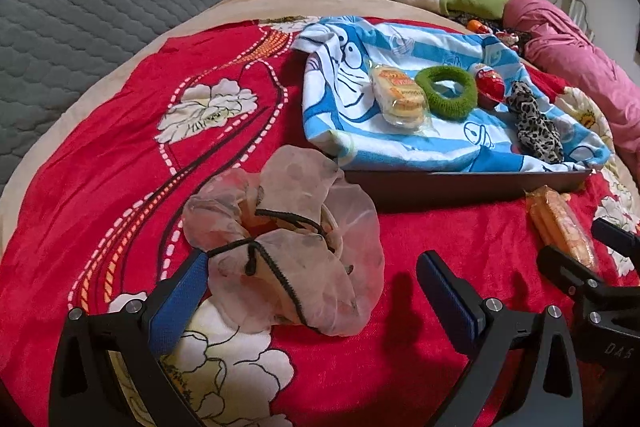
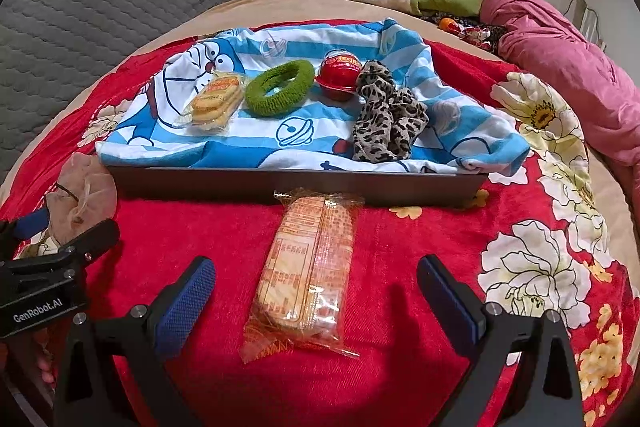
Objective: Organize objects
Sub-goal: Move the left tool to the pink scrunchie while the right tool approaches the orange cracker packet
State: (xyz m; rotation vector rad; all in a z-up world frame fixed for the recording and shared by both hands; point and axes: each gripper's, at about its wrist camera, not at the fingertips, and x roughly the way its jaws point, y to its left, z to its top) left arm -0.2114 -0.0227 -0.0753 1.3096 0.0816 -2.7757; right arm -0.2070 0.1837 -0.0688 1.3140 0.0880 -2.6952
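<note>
Four items already in the tray, on its blue striped cloth: biscuit pack, green hair tie, red ball, leopard scrunchie. Two left out on the red bedspread. Sheer pink scrunchie between the wide-open fingers of the left tool, touching the left one, not yet gripped. Orange wafer pack just short of the tray, between the fingers of the right tool, spread wide, holding nothing. Roughly two-thirds done, by this count.
</note>
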